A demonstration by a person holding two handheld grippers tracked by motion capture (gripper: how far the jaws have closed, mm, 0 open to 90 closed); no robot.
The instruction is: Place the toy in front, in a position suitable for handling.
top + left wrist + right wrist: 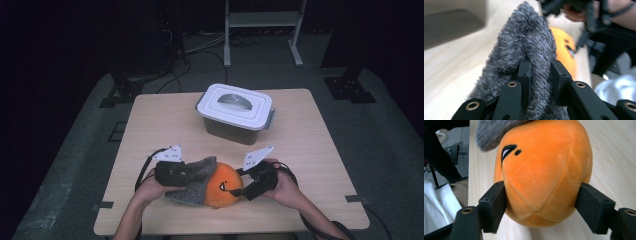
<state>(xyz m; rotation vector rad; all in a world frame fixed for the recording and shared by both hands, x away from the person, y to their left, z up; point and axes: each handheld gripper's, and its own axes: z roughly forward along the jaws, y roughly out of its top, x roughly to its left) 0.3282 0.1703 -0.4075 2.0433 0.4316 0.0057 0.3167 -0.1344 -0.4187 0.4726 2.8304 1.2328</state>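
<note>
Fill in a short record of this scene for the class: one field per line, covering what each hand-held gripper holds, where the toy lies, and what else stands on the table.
left hand-held gripper: shut on the grey furry fabric
right hand-held gripper: jaws pressed on both sides of the orange plush ball
toy position: near edge of the wooden table, resting on it
fabric and ball: fabric lies against the ball's left side
toy face: black markings, turned toward the person
other item: lidded white box, farther back, lid on
</note>
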